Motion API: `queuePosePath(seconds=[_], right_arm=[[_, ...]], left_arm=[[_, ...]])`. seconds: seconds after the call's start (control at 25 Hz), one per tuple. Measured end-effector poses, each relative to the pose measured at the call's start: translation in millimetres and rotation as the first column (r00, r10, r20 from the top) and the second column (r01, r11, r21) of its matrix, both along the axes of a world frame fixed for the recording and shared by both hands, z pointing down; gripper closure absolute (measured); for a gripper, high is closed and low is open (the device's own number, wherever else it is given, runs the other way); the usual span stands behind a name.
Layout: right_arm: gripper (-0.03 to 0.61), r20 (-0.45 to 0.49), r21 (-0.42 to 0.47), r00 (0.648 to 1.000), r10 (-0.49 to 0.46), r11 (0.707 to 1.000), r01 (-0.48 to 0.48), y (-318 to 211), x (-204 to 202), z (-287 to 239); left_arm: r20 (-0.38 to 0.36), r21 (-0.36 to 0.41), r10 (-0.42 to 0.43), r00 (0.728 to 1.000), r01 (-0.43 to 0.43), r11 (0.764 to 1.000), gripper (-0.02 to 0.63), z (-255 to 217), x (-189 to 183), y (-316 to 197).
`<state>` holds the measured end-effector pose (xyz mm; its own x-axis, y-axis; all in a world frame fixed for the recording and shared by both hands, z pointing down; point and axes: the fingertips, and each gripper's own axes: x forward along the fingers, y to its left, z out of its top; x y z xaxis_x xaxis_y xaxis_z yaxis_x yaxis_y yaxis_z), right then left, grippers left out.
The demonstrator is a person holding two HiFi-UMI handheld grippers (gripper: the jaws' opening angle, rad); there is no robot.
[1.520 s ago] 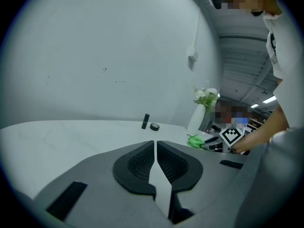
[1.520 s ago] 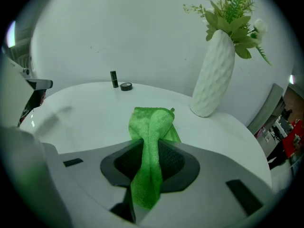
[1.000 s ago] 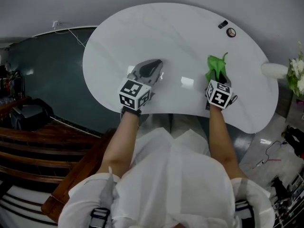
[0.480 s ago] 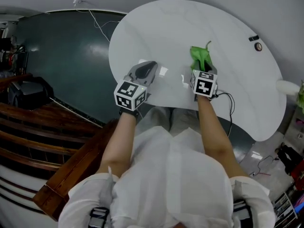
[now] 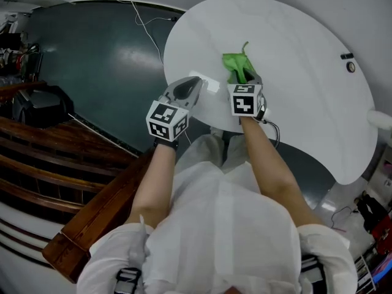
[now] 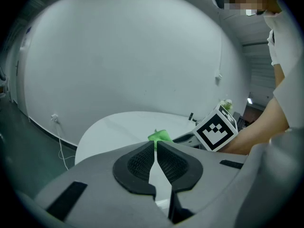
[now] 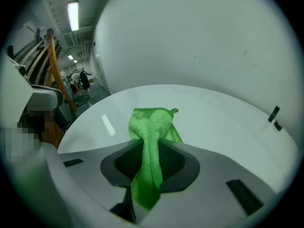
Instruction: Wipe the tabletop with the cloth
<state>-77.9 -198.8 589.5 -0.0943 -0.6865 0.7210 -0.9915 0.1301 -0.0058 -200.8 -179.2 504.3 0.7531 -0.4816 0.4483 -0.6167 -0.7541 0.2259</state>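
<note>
Pinching green cloth (image 7: pixel 151 122) btwn jaws, right claw (image 7: pixel 151 144); cloth end fwd on tabletop (image 5: pixel 294 54); left claw (image 6: pixel 156 146) pressed together, empty.

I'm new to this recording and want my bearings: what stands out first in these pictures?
The bright green cloth stands out most. It is pinched between the jaws of the right hand-held gripper and reaches forward over the white tabletop, near its front edge. Just left of it, the left hand-held gripper sits at the table's edge with its jaws together and nothing in them.
</note>
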Motion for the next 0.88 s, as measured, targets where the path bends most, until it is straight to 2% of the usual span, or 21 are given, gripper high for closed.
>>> queuePosePath(seconds=[0.16,0.32,0.48,0.6,0.68,0.8,0.88], right_arm=[[0.495,0.001,-0.009,0.989,-0.149,0.989,0.149,1,-63,-1],[0.495,-0.001,-0.024,0.95,-0.311,0.95,0.311,17,-112,3],[0.495,0.017,-0.043,0.915,-0.404,0.914,0.404,46,-140,3],[0.495,0.012,-0.044,0.893,-0.45,0.892,0.45,69,-142,5],[0.495,0.015,-0.039,0.889,-0.459,0.888,0.459,82,-132,6],[0.495,0.01,-0.026,0.895,-0.446,0.895,0.446,99,-105,6],[0.495,0.012,-0.018,0.914,-0.406,0.913,0.407,105,-81,7]], left_arm=[[0.007,0.0,-0.013,1.0,0.013,1.0,0.584,0,-20,2],[0.008,0.002,-0.014,1.0,0.014,1.0,0.584,1,-32,3],[0.003,0.003,0.004,1.0,-0.004,1.0,0.584,1,-39,11],[0.007,-0.001,0.038,0.999,-0.038,0.999,0.584,4,-33,19],[0.012,-0.007,0.063,0.998,-0.062,0.998,0.584,7,-22,24],[0.021,-0.016,0.098,0.995,-0.098,0.995,0.583,10,1,36],[0.026,-0.019,0.122,0.992,-0.121,0.992,0.584,12,18,44]])
